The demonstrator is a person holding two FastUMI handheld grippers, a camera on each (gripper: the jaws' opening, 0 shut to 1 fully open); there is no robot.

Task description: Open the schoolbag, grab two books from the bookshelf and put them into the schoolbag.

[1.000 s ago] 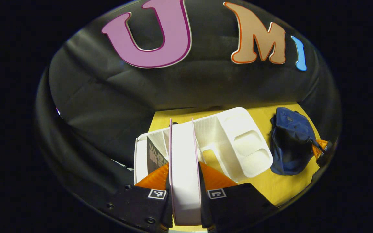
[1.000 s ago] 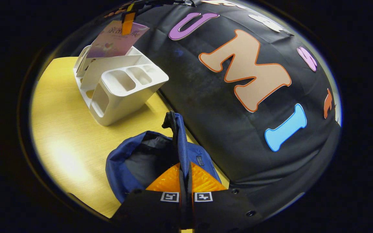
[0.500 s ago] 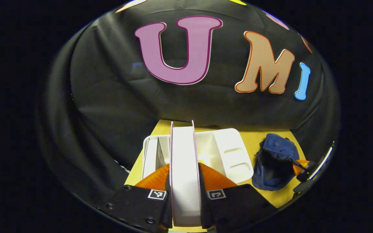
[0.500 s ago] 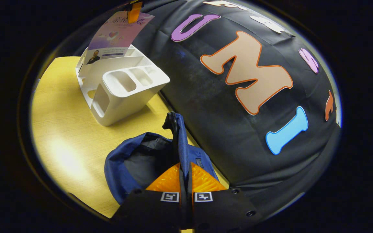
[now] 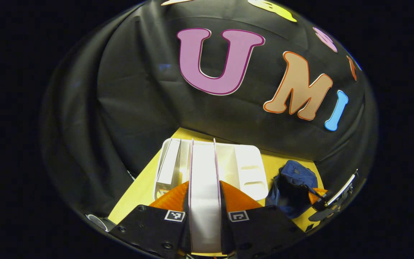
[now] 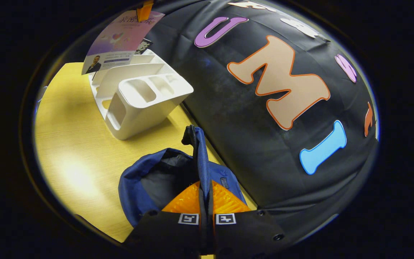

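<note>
While the left gripper [image 5: 203, 201] clamps the thick pink-covered book [image 5: 204, 194] above the white plastic bookshelf [image 6: 138, 104], it could slip out. At lower centre, the right gripper [image 6: 205, 201] pinches the blue fabric schoolbag [image 6: 146, 180] rim; if it loosens, the mouth may sag shut.

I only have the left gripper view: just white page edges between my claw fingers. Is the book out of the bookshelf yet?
Observer: In the right gripper view the pink-covered book hangs from the left claw over the bookshelf. Its lower edge overlaps the rack's top, so I can't confirm clearance.
Operator: Is the schoolbag open?
Observer: Yes. The right claw pinches the schoolbag by its zipper edge, and the grey lining gapes.
Operator: Another book there?
Observer: A dark book corner pokes up behind the held one.
</note>
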